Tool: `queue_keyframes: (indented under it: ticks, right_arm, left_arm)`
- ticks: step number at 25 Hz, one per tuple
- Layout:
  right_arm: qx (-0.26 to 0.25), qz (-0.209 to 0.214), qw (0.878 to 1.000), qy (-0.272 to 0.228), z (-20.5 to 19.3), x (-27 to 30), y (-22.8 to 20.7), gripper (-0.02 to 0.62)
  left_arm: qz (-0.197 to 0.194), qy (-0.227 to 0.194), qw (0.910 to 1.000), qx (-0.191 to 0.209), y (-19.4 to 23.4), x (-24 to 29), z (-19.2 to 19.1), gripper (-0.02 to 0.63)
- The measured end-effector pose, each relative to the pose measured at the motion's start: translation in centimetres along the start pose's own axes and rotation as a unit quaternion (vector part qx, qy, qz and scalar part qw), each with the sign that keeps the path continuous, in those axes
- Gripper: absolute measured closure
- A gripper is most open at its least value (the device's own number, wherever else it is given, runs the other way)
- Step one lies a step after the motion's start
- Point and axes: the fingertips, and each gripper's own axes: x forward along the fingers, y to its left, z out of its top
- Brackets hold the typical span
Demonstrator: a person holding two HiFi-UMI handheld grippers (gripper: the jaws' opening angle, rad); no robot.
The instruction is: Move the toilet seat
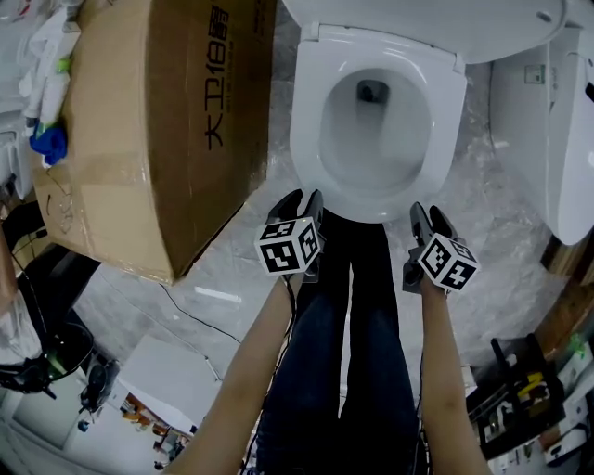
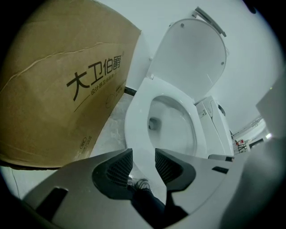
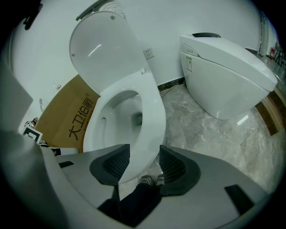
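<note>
Currently: toilet seat (image 1: 309,139) lies flat on the bowl, lid (image 1: 418,19) up behind. L gripper (image 1: 302,197) & R gripper (image 1: 427,211): jaws apart on both, nothing grasped, just off the seat's front edge, either side of centre. Handling: slip pads over/under front lip, clamp evenly, raise both together. Cardboard box (image 1: 139,121) close at left.

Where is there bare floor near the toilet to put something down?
The widest bare floor lies between the toilet and the second toilet on the right. The gap between the cardboard box and the toilet is narrow. Clutter crowds the head view's lower corners.
</note>
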Motion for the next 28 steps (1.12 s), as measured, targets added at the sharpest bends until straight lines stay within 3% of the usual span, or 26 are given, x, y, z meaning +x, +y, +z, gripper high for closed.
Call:
queue_keyframes:
  ticks: [14,28]
  right_arm:
    - [0.040,0.009,0.999,0.004,-1.2,2.1,-0.5,0.364]
    - [0.042,0.024,0.999,0.011,-1.3,3.2,-0.1,0.364]
  left_arm:
    - [0.010,0.012,0.9998,-0.014,0.9,2.1,-1.5,0.402]
    - [0.003,0.014,0.9998,-0.016,0.5,3.2,-1.9,0.396]
